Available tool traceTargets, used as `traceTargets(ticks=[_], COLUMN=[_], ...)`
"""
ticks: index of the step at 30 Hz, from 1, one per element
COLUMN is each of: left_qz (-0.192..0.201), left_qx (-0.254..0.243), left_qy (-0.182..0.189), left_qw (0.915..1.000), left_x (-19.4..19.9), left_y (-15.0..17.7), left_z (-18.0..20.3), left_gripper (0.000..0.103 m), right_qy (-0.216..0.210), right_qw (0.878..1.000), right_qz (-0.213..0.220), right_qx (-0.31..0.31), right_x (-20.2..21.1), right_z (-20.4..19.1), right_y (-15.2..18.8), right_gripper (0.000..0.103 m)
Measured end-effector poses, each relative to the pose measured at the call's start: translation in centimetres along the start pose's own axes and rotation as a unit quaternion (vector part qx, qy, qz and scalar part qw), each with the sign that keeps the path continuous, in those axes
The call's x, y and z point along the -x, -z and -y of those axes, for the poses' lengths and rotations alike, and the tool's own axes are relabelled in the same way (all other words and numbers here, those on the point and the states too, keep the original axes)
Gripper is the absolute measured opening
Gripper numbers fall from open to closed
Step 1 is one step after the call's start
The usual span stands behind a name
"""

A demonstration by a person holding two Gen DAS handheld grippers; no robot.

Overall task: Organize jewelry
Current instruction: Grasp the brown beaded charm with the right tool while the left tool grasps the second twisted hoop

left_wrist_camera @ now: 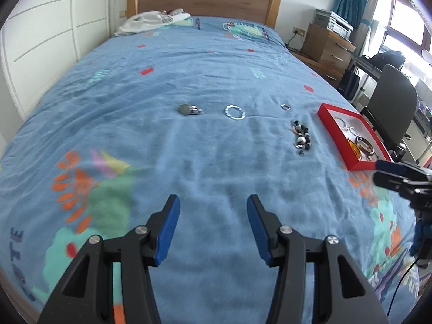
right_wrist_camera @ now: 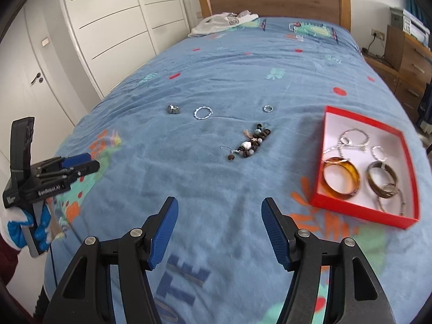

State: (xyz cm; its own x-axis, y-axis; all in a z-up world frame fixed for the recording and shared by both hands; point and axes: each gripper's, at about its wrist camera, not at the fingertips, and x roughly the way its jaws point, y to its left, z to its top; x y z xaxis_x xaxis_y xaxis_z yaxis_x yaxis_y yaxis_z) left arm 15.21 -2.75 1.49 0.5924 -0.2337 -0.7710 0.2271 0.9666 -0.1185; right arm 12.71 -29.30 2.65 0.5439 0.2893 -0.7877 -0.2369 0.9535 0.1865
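A red box (right_wrist_camera: 361,210) (left_wrist_camera: 353,162) with a white inside lies on the blue bedspread at the right; it holds an amber bangle (right_wrist_camera: 341,179), a dark bangle (right_wrist_camera: 382,179) and silver chains (right_wrist_camera: 353,137). On the bedspread lie a beaded bracelet (right_wrist_camera: 252,144) (left_wrist_camera: 302,137), a twisted silver bracelet (right_wrist_camera: 203,112) (left_wrist_camera: 234,112), a small silver ring (right_wrist_camera: 267,108) (left_wrist_camera: 285,106) and a grey metal piece (right_wrist_camera: 173,109) (left_wrist_camera: 190,109). My left gripper (left_wrist_camera: 213,224) is open and empty over the near bedspread. My right gripper (right_wrist_camera: 220,226) is open and empty, left of the box.
A white garment (right_wrist_camera: 224,23) lies by the wooden headboard (left_wrist_camera: 205,0). White wardrobe doors (right_wrist_camera: 108,27) stand at the left. A wooden dresser (left_wrist_camera: 326,46) and an office chair (left_wrist_camera: 391,108) stand right of the bed. A gloved hand (right_wrist_camera: 24,226) holds the left gripper.
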Motion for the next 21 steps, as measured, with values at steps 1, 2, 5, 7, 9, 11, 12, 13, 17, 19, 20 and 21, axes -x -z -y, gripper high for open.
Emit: traceTargets(ticks=[1,2,5,7,9,11,12,13,17,19,20,21], left_qz=[-0.003,-0.005,-0.011,-0.013,-0.016,-0.018,-0.019,-0.020,-0.025,-0.028,-0.030,-0.033], left_qx=[-0.002,-0.004,-0.010,-0.013,-0.016,-0.019,-0.019,-0.017,-0.010,-0.012,-0.013,-0.015], left_qy=[0.002,0.003,0.010,0.017,0.021,0.023,0.025,0.025,0.027,0.026,0.026,0.025], left_qw=[1.0000,1.0000,0.9998,0.9997,0.9995,0.9994,0.9993,0.9993,0.9993,0.9992,0.9991,0.9990], left_x=[-1.0,-1.7,-4.9,-6.9,-9.0,-10.7,-11.8,-12.6,-15.6,-17.0,-17.6,-18.3], left_y=[-0.6,-1.0,-3.1,-4.6,-6.1,-7.3,-8.1,-8.6,-10.6,-11.5,-11.8,-11.9], left_z=[0.3,0.5,1.6,2.1,2.6,3.0,3.1,3.2,3.3,3.3,3.4,3.6], left_gripper=[0.049,0.050,0.050,0.050,0.050,0.050,0.050,0.050,0.050,0.050,0.050,0.050], right_qy=[-0.001,-0.001,-0.002,-0.003,-0.005,-0.006,-0.006,-0.007,-0.014,-0.017,-0.019,-0.019], right_qw=[1.000,1.000,1.000,1.000,0.999,0.999,0.999,0.999,0.998,0.998,0.998,0.998], right_qz=[-0.002,-0.004,-0.010,-0.013,-0.018,-0.020,-0.021,-0.022,-0.024,-0.025,-0.025,-0.025], right_qx=[-0.004,-0.009,-0.020,-0.025,-0.033,-0.039,-0.041,-0.044,-0.051,-0.055,-0.057,-0.057], right_x=[-0.9,-1.9,-4.7,-6.3,-8.2,-9.5,-10.1,-10.9,-12.9,-13.8,-14.1,-14.5], right_z=[0.2,0.5,1.3,1.8,2.5,3.2,3.5,3.8,4.6,5.0,5.1,5.1], right_y=[-0.4,-0.9,-2.2,-3.1,-4.0,-4.6,-4.9,-5.3,-6.3,-6.6,-6.7,-6.7], right_gripper=[0.063,0.063,0.063,0.063,0.063,0.063,0.063,0.063,0.064,0.064,0.064,0.064])
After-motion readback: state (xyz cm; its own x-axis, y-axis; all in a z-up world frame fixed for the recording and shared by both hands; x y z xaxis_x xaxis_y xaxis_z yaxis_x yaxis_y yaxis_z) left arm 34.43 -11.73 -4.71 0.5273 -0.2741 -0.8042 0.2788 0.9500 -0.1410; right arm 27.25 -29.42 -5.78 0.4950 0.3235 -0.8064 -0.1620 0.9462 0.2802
